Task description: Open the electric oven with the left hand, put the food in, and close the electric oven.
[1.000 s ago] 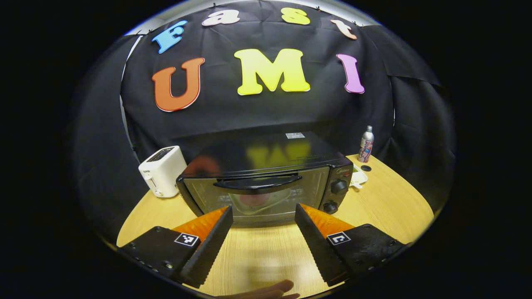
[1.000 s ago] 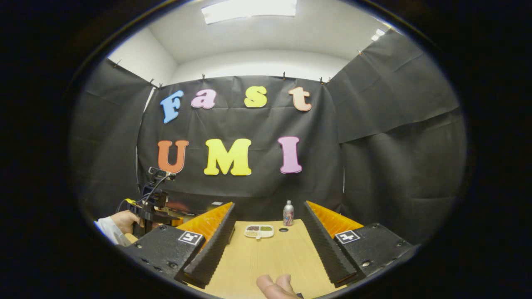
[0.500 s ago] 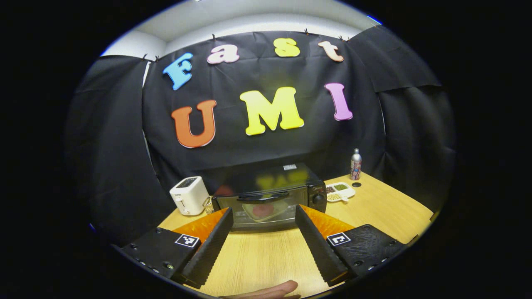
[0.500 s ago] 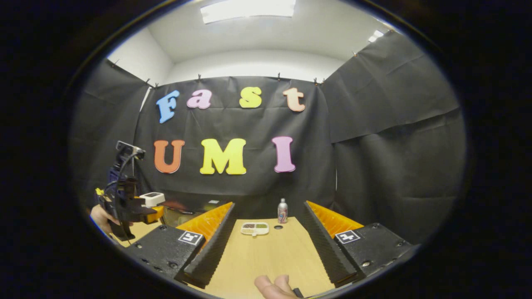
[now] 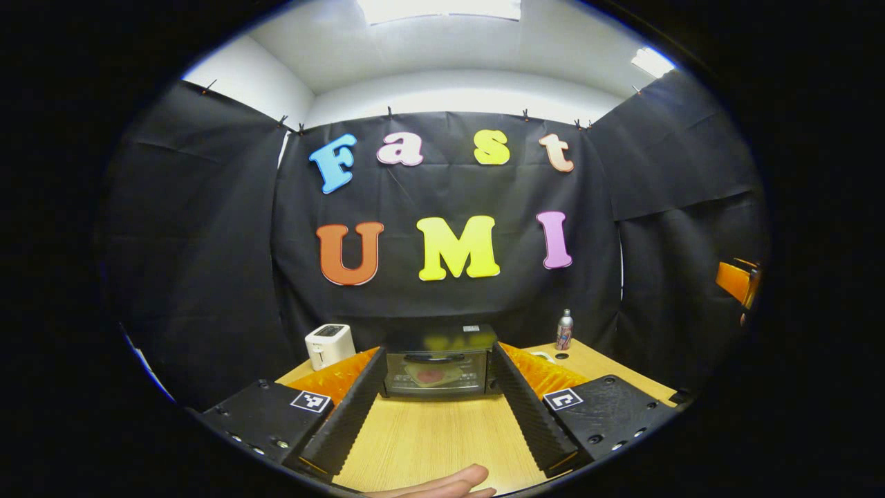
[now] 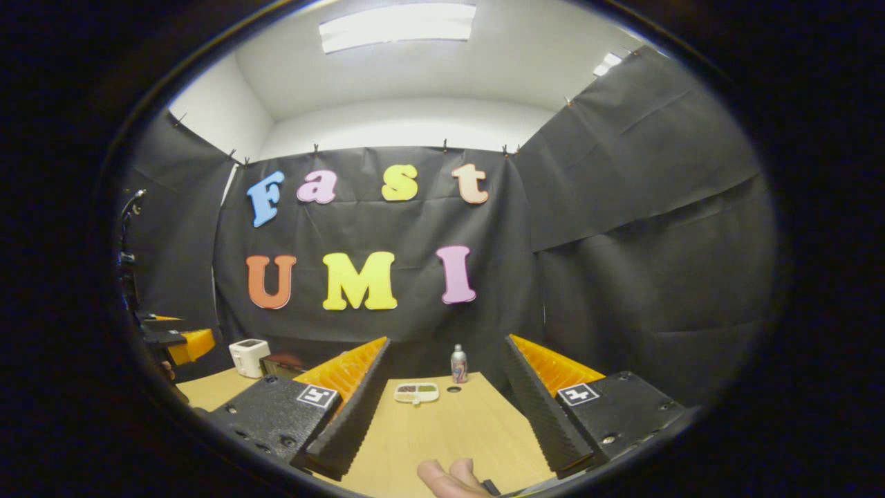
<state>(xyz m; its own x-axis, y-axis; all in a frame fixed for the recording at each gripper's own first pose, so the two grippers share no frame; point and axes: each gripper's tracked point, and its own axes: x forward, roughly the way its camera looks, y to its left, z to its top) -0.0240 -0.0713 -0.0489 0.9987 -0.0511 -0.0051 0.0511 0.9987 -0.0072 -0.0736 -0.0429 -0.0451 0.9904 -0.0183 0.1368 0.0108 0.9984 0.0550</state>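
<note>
Sitting shut at the middle of the left gripper view, black electric oven (image 5: pixel 437 363) with food inside, on wooden table (image 5: pixel 435 436). Spread wide, holding nothing: left gripper (image 5: pixel 435 377), right gripper (image 6: pixel 442 377).

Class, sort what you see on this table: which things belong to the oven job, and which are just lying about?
Belong to the job:
electric oven, door shut
food, seen through the oven door
left hand-held gripper, open

Lying about:
toaster
bottle
divided snack tray
small dark cap
</note>
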